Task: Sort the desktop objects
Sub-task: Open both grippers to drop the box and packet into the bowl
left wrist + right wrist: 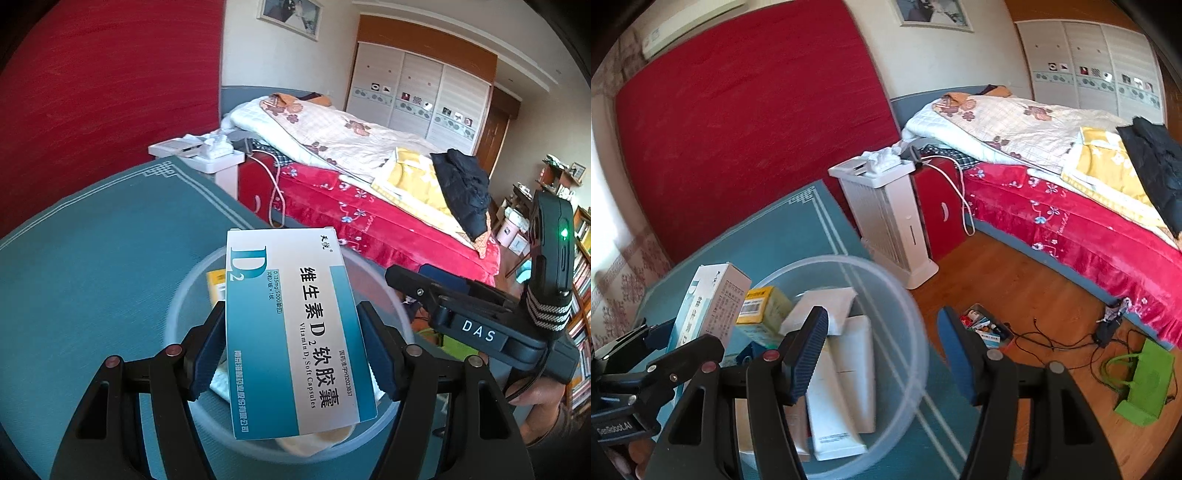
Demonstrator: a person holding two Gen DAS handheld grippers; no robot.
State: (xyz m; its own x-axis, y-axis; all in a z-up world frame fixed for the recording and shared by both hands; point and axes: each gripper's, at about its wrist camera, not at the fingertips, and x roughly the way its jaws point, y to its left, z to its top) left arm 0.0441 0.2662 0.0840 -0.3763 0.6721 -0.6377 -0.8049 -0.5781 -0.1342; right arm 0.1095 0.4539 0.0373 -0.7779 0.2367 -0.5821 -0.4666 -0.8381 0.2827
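Left gripper (291, 350) pinched a blue-and-white medicine box (291, 332) between both fingers (208, 354), holding it above a clear plastic tub (177, 306). The box read "Vitamin D2 Soft Capsules". In the right wrist view the same box (709, 306) stood upright at the tub's left rim, with the left gripper (639, 369) low at the frame edge.

Right gripper (882, 354) had its fingers (807, 354) spread wide with nothing between them, hovering over the tub (905, 373). Inside the tub lay a yellow box (764, 310), a white packet (823, 310) and white tubes (834, 410), piled loosely and touching. Seen from the left wrist, the right gripper (406, 277) sat just beyond the tub's right rim.

The desk (92, 277) was covered with a teal cloth with white border lines; the tub sat near its edge. Behind it stood a big red panel (746, 122) against the wall. A white slatted unit (886, 221) stood just beside the desk, with tissues on top, next to a red bedside cabinet (938, 218). A bed (388, 218) with red floral cover carried a quilt (332, 136), a yellow blanket and dark clothing. A wardrobe (417, 96) stood at the far wall, with a framed picture (290, 16) above the bed head. The wooden floor (1015, 295) held cables, a small tray of bits (984, 326) and a green bag (1145, 384). Bookshelves (578, 295) were at the right edge.
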